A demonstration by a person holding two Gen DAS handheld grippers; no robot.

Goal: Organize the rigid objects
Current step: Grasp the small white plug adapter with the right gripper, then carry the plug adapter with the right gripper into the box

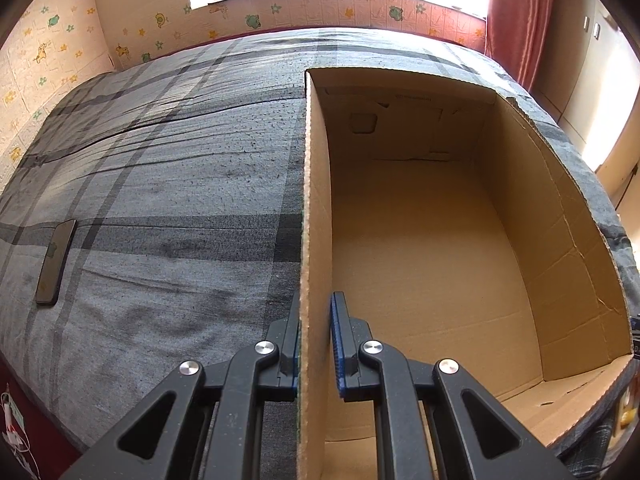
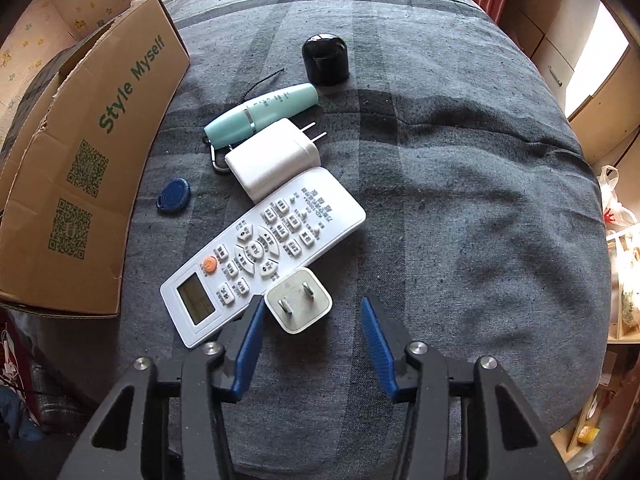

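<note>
My left gripper is shut on the left wall of the open cardboard box, one finger outside and one inside; the box interior holds nothing. The box also shows in the right wrist view, printed "Style Myself". My right gripper is open above the grey bedcover, with a small white plug adapter lying between its fingertips. Beyond lie a white remote control, a larger white charger, a mint green tube, a blue key fob and a black round cap.
A dark phone lies on the grey plaid bedcover left of the box. Patterned wall and window stand behind the bed. A red curtain and cupboards are at the right. Bags and shelves sit beyond the bed's right edge.
</note>
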